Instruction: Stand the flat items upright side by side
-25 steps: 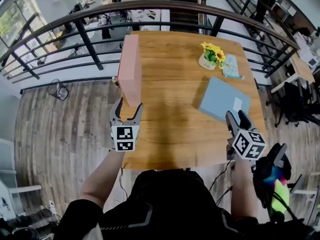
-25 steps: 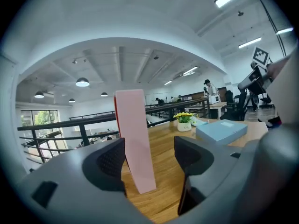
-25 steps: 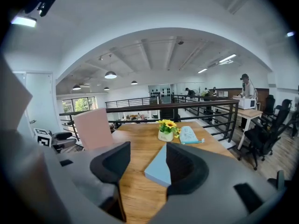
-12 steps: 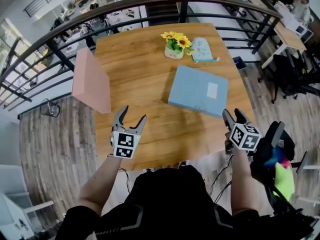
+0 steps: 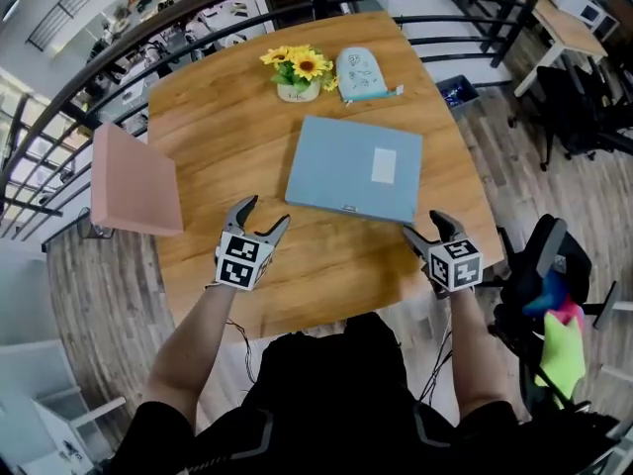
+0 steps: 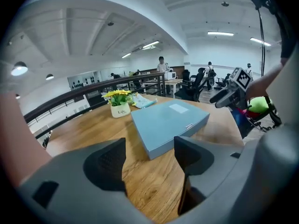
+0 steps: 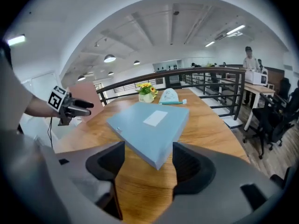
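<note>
A flat blue box (image 5: 354,169) lies in the middle of the wooden table (image 5: 218,127). A pink box (image 5: 134,179) stands upright at the table's left edge. My left gripper (image 5: 263,216) hovers open and empty near the blue box's (image 6: 170,122) left front corner, apart from it. My right gripper (image 5: 425,226) is at the box's right front corner; its jaws are opening. In the right gripper view that corner of the blue box (image 7: 149,125) lies between the jaws (image 7: 148,160), with the pads clear of it.
A pot of yellow flowers (image 5: 297,72) and a pale teal pouch (image 5: 361,72) sit at the table's far side. A black railing (image 5: 119,62) runs behind the table. A chair with bright items (image 5: 549,295) stands to the right, close to my right arm.
My left gripper has come away from the pink box and moved right towards the blue box. The right gripper has closed in on the box's corner, its jaws wider apart.
</note>
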`<state>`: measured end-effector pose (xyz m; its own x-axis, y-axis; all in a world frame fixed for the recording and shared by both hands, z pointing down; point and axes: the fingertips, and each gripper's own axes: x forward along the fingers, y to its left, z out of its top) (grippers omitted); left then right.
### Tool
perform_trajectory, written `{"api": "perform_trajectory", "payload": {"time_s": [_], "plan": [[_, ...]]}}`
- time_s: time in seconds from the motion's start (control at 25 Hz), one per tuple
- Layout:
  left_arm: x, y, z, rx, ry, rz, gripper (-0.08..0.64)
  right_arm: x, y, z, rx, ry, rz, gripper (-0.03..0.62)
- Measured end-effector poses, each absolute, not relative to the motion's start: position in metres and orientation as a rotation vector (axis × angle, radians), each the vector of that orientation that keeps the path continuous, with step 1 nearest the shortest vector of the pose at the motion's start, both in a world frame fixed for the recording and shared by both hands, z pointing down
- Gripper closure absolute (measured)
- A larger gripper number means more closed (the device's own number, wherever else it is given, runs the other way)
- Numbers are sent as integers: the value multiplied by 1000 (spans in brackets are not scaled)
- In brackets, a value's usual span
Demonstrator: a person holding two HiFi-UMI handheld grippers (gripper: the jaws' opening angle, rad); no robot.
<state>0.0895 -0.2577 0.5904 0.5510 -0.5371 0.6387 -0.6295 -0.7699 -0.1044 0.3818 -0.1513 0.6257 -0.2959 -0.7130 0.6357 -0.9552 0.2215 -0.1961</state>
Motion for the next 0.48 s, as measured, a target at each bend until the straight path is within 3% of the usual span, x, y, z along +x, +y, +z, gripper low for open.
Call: {"api": "perform_trajectory", "payload": {"time_s": [0.48], "plan": [[132,-277,662,2577,-816,1291,229,377,-160,694,1257,-2147,800,235]]}}
